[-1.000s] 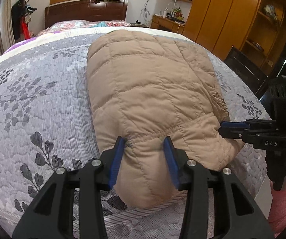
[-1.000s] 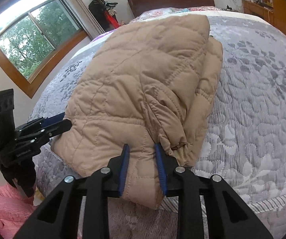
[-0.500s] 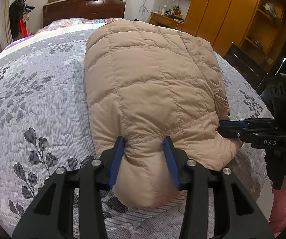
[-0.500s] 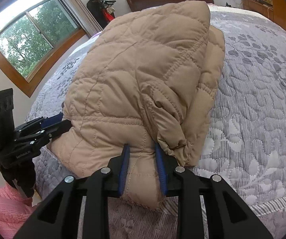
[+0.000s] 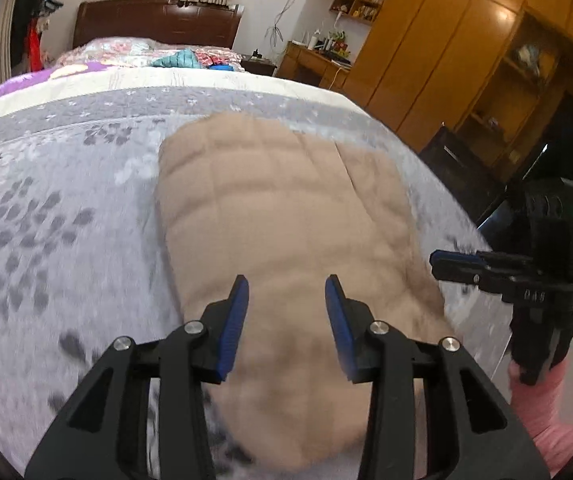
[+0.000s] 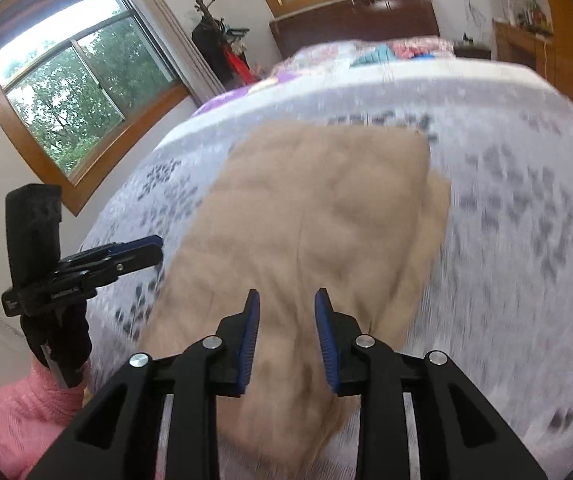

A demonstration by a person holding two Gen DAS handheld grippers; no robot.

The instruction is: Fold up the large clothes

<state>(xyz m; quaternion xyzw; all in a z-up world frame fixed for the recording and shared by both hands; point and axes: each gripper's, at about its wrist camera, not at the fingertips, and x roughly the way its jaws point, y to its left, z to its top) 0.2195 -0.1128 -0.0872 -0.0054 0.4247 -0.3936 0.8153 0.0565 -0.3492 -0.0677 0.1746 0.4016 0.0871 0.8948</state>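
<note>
Left gripper: your left gripper (image 5: 286,300) hangs over the near end of the jacket; its jaws are closing, parted, and the blue pads (image 5: 233,322) press on nothing. Fabric shows between and below them, yet blur hides whether it touches.
Right gripper: your right gripper (image 6: 286,312) sits over the same near end, jaws opening, with a gap between the pads (image 6: 248,340). Tan fabric shows in that gap, and no pinch is visible.
Jacket: the tan quilted jacket (image 5: 286,216) lies folded flat on the bed, running away from both pairs of jaws toward the headboard. Its near end is directly beneath them; a second layer shows along the edge to the right of your right jaws (image 6: 434,216).
Bed: the grey leaf-patterned bedspread (image 5: 66,220) spreads out to both sides of the jaws and beyond the jacket.
Between the hands: from the left wrist view, the right gripper (image 5: 470,270) sits to the right of your left jaws, level with the jacket's right edge. From the right wrist view, the left gripper (image 6: 134,254) sits to the left, just off the jacket's left edge.
Sleeves: a pink sleeve (image 6: 18,412) shows behind the left gripper.
Sharpness: both views are blurred.
</note>
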